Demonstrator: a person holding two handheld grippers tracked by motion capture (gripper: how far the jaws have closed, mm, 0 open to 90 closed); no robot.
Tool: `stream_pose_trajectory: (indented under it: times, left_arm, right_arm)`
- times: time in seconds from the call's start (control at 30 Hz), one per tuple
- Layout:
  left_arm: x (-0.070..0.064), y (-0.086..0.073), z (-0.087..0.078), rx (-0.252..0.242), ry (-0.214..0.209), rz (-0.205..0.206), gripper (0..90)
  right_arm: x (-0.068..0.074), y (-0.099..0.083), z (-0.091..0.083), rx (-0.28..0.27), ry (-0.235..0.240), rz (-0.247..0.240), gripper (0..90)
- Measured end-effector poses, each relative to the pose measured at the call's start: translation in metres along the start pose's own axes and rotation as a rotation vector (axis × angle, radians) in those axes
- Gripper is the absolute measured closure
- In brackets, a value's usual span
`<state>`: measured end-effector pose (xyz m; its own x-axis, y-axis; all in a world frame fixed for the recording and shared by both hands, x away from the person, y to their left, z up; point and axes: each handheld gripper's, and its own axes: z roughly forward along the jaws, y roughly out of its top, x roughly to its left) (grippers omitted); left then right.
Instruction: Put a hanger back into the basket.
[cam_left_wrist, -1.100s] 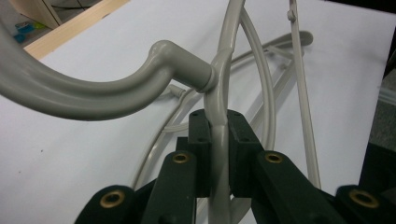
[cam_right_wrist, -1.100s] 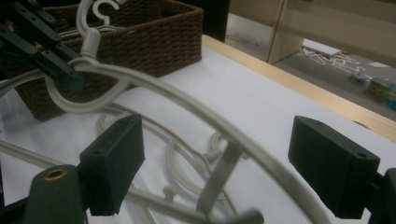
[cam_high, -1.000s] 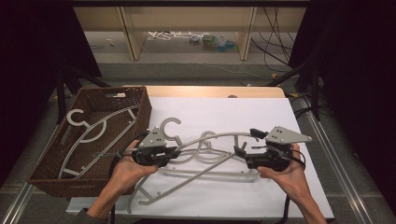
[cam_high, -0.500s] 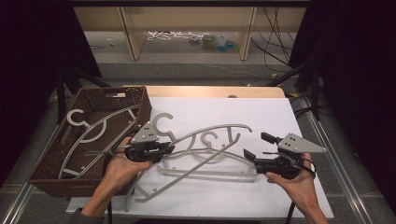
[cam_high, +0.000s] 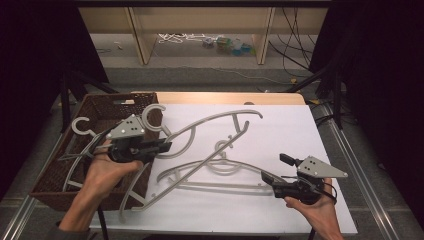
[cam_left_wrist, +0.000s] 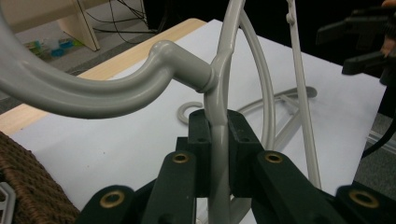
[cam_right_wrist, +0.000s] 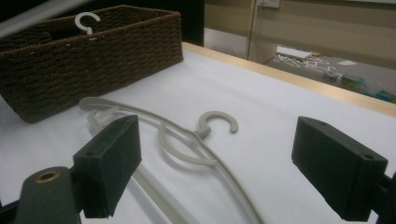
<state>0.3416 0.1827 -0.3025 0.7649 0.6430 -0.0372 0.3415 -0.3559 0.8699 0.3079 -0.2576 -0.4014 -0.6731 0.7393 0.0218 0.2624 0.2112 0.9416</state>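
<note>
Both tongs are over the table, one busy and one idle. At about nine o'clock of the white sheet, the left gripper is clamped on a grey hanger, its black jaws pinching the shoulder bar just below the neck; the left gripper view shows the bar squeezed tight between the two pads, with the hook's stem bending off toward ten o'clock. That held hanger is lifted and tilted: its hook sits over the near corner of the brown wicker basket, and one arm sweeps out toward one o'clock while the other runs down toward six o'clock along the basket's side. Inside the basket lies another grey hanger, its hook poking up at the far end.

Near the middle of the sheet a second hanger lies flat, its small hook pointing toward twelve o'clock, partly crossed by the lifted one's straight bar.

At about four o'clock the right gripper hovers low, jaws spread wide and holding nothing; the right gripper view looks between its two pads at the flat hanger's hook and the basket beyond.
</note>
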Motion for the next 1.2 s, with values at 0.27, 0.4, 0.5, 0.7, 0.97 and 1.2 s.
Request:
stream_pose_trajectory:
  times: [0.27, 0.4, 0.5, 0.7, 0.97, 1.2]
  left_arm:
    - [0.034, 0.014, -0.029, -0.01, 0.115, 0.01, 82.1]
    - [0.054, 0.016, -0.041, 0.01, 0.183, 0.01, 82.1]
    - [0.068, 0.016, -0.046, 0.025, 0.252, -0.017, 82.1]
    - [0.096, 0.006, -0.049, 0.045, 0.322, -0.051, 82.1]
    - [0.126, -0.01, -0.054, 0.06, 0.382, -0.074, 82.1]
    - [0.15, -0.027, -0.06, 0.059, 0.434, -0.079, 82.1]
  right_arm:
    - [0.004, -0.006, 0.0, -0.01, 0.002, 0.013, 16.6]
    - [0.005, -0.008, 0.001, 0.001, -0.001, 0.01, 16.6]
    - [0.004, -0.01, 0.004, -0.017, 0.002, -0.002, 16.6]
    - [0.006, -0.011, 0.003, 0.02, 0.013, 0.014, 16.6]
    - [0.006, -0.014, 0.005, 0.016, 0.012, 0.018, 16.6]
    - [0.005, -0.015, 0.007, 0.02, 0.017, 0.005, 16.6]
